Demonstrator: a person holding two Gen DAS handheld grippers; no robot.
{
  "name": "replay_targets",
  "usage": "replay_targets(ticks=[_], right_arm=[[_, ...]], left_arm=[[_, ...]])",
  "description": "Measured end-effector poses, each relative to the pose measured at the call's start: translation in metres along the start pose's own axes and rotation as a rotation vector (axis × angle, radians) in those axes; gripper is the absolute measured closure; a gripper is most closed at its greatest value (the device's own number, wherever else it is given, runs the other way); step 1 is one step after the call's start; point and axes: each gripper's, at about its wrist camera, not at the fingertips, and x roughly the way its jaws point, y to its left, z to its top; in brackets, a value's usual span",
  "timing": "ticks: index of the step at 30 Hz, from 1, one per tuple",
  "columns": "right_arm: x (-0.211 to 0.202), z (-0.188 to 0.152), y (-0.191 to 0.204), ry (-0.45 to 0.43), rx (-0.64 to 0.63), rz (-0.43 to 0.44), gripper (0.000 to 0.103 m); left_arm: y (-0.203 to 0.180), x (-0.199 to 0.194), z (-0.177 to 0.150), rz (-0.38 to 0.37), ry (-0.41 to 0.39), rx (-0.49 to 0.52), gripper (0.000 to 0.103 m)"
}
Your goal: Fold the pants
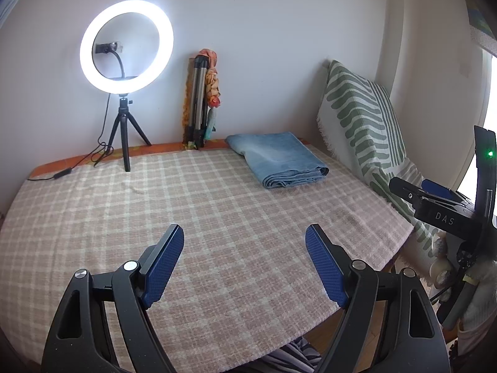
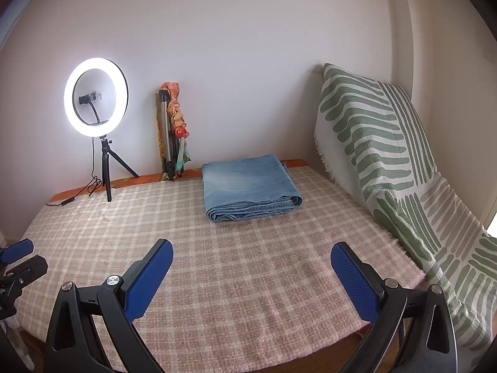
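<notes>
only left view shows striped cloth (image 1: 292,357), perhaps pants.

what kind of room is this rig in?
Probably a home room used as a filming spot, not a lab. A checked cloth covers the surface, a leaf-print throw leans at the wall, and a lit ring light stands on a small tripod. Folded jeans lie on the cloth.

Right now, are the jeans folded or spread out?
Folded: the jeans lie as a compact rectangle, stacked layer edges showing along the near side.
</notes>
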Motion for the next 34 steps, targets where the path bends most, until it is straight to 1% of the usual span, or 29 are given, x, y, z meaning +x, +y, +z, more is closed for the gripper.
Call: replay_targets(ticks=[11,17,23,26,30,34], right_arm=[[0.0004,-0.0004,0.0007,0.007,0.003,0.002,0.000],[0.0027,-0.0024,0.0018,0.012,0.004,0.004,0.000],[0.0018,-0.0037,0.0021,0.012,0.006,0.004,0.000],[0.0027,-0.0036,0.0021,0.011,0.005,0.005,0.000],[0.0021,-0.0037,0.0021,0.012,0.005,0.003,0.000],[0.0022,-0.0039,0.0015,0.013,0.007,-0.001,0.000]], left_arm=[[-0.0020,0.0016,0.0006,-0.008,0.018,0.004,0.022],[-0.0029,-0.0009,0.0014,0.023,0.008,0.011,0.022],[-0.0010,0.0000,0.0013,0.030,0.015,0.002,0.022],[-0.0004,0.0011,0.0008,0.021,0.016,-0.003,0.022],[-0.0036,-0.0007,-0.0011,0.022,-0.005,0.018,0.022],[-0.0046,0.0004,-0.0011,0.026,0.004,0.025,0.022]])
